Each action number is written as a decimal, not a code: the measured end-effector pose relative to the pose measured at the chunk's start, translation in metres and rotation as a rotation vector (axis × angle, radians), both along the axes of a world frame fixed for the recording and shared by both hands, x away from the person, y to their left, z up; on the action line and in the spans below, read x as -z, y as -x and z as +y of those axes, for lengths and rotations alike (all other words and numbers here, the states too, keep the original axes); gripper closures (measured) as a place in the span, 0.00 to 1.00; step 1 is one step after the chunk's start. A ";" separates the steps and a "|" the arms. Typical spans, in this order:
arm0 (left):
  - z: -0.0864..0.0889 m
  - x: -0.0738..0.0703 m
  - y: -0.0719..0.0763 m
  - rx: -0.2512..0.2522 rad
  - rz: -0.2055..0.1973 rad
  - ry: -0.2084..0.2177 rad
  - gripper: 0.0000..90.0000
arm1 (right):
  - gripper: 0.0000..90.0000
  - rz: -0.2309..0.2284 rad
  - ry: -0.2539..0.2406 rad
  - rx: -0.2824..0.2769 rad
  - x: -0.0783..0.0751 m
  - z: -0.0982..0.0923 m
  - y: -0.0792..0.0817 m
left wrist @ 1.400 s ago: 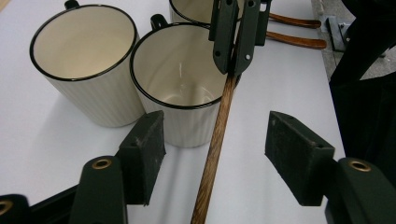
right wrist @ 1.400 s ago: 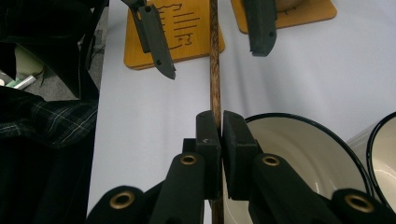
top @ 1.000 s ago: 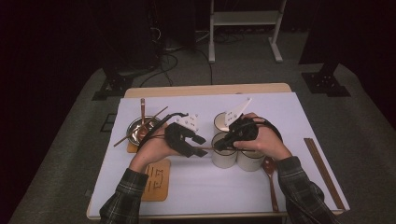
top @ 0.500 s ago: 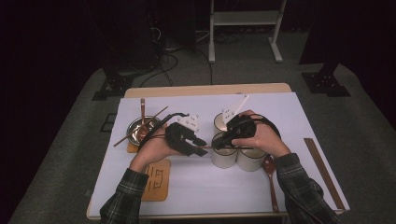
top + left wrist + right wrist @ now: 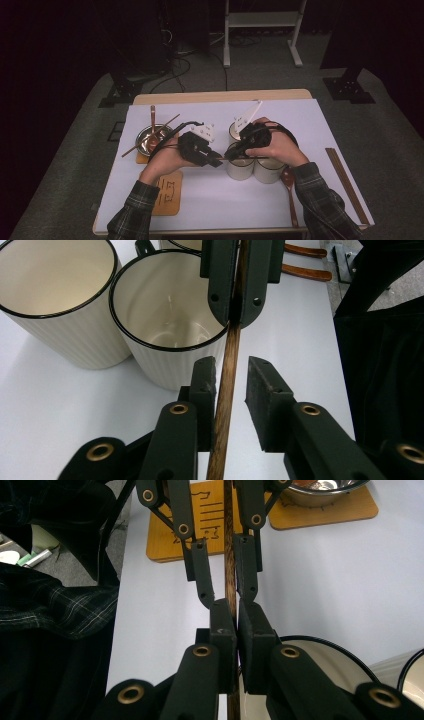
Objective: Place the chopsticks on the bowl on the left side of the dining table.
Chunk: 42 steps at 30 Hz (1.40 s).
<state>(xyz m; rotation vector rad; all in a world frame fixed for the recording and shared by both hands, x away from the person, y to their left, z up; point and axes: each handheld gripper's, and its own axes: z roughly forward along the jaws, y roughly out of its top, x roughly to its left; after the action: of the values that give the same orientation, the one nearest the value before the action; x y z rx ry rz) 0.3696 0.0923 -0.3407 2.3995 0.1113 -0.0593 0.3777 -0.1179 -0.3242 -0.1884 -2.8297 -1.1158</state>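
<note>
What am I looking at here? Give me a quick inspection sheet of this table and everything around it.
Surface: table under a white cover.
Job's things: one brown wooden stick, lying level between both grippers; three cream cups beside it.
Clutter: metal bowl with sticks on a wooden coaster; second coaster at the near edge; wooden spoon; stick pair at the right edge.
Grippers: right gripper is shut on the stick; left gripper has just been closing around it, one jaw touching, the other apart.
Cables: black cable trails from the left gripper.
Surroundings: grey floor, dark backdrop, white stand behind.
</note>
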 end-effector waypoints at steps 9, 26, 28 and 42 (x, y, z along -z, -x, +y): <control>0.001 0.000 0.000 0.002 0.005 -0.002 0.86 | 0.95 0.003 -0.005 -0.010 0.000 0.001 0.000; 0.000 0.002 -0.003 0.021 0.032 -0.016 0.94 | 0.94 0.011 -0.018 -0.018 0.002 0.000 -0.002; 0.000 0.002 -0.003 0.019 0.035 -0.017 0.94 | 0.90 0.013 -0.019 -0.017 0.002 0.000 -0.003; 0.002 0.005 -0.006 0.008 0.042 -0.018 0.94 | 0.56 -0.018 -0.050 0.023 0.005 -0.005 -0.005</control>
<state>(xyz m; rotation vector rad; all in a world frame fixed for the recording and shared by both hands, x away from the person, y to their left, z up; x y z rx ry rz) 0.3753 0.0941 -0.3453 2.4171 0.1221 -0.1127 0.3824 -0.1229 -0.3292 -0.2083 -2.8187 -1.1972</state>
